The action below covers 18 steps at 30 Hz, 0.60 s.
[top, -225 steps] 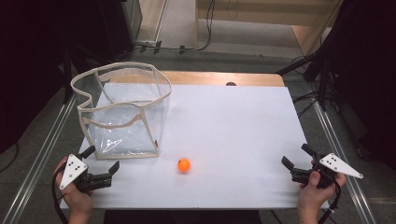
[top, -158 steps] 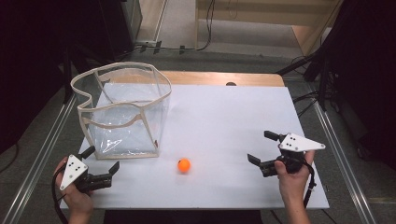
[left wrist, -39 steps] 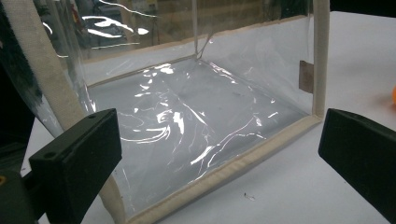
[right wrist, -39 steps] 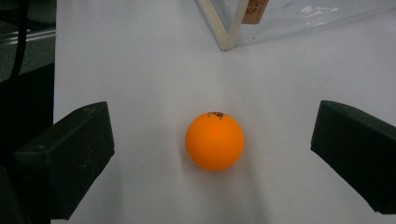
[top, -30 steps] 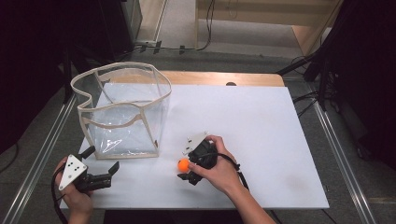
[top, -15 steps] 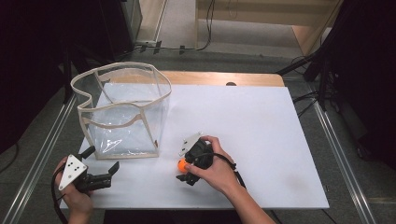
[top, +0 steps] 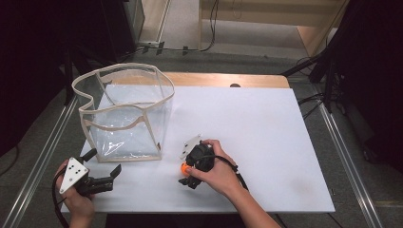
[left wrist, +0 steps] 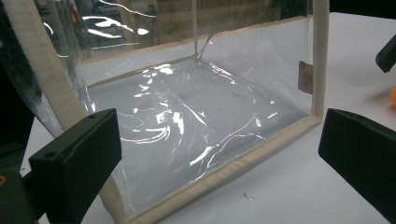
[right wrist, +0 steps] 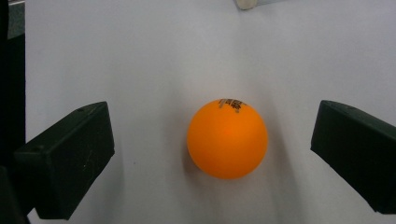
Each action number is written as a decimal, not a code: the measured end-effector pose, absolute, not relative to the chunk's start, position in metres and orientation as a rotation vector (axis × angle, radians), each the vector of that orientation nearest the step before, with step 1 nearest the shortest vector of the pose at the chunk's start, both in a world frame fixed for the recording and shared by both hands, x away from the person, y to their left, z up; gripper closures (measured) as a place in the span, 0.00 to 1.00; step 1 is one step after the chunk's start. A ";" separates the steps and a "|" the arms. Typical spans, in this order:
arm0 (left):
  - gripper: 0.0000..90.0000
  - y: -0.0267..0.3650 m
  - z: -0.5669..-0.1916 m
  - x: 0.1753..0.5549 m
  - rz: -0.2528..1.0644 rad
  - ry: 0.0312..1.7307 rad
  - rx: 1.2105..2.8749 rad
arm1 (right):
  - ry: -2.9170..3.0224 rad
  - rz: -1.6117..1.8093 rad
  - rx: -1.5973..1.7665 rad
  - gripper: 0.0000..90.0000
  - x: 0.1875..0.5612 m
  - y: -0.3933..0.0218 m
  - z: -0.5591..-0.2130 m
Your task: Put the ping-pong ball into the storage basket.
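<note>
An orange ball (top: 185,168) (right wrist: 227,138) rests on the white table (top: 266,137), a little right of the clear plastic bag (top: 124,114). My right gripper (top: 187,172) (right wrist: 212,158) is over the ball with its jaws open, one on each side and neither touching it. My left gripper (top: 103,166) (left wrist: 219,163) sits open at the table's front left corner, facing the bag (left wrist: 196,112) with nothing between its jaws. The ball's edge (left wrist: 393,97) shows at the far right of the left gripper view.
The bag stands upright with a beige fabric rim, open at the top, near the left edge of the table. Metal rails (top: 347,156) run along both sides of the table. Cables lie on the floor behind.
My right gripper has travelled from the table's right edge leftward to the ball and now straddles it. The left gripper has stayed put.
</note>
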<state>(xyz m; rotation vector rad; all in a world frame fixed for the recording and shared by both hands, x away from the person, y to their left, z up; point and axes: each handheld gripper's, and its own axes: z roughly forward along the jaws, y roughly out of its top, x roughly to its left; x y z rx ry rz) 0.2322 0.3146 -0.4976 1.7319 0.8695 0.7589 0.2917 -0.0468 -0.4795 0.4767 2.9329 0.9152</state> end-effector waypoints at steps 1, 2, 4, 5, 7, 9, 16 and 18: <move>0.00 0.315 -0.498 0.232 0.759 0.869 1.732 | 2.938 0.914 0.477 0.00 0.292 -0.046 -0.480; 0.00 0.315 -0.498 0.232 0.758 0.869 1.732 | 2.940 0.901 0.482 0.00 0.292 -0.046 -0.480; 0.00 0.315 -0.498 0.232 0.759 0.869 1.732 | 2.945 0.894 0.484 0.00 0.292 -0.045 -0.480; 0.00 0.315 -0.498 0.232 0.759 0.869 1.732 | 2.950 0.898 0.479 0.00 0.293 -0.044 -0.481; 0.00 0.315 -0.498 0.232 0.758 0.869 1.732 | 2.951 0.884 0.483 0.00 0.293 -0.044 -0.481; 0.00 0.315 -0.498 0.232 0.758 0.869 1.732 | 2.956 0.874 0.496 0.00 0.293 -0.043 -0.481; 0.00 0.315 -0.498 0.232 0.758 0.868 1.732 | 2.964 0.846 0.499 0.07 0.294 -0.041 -0.485; 0.00 0.315 -0.498 0.232 0.758 0.868 1.731 | 2.968 0.851 0.485 0.07 0.295 -0.040 -0.486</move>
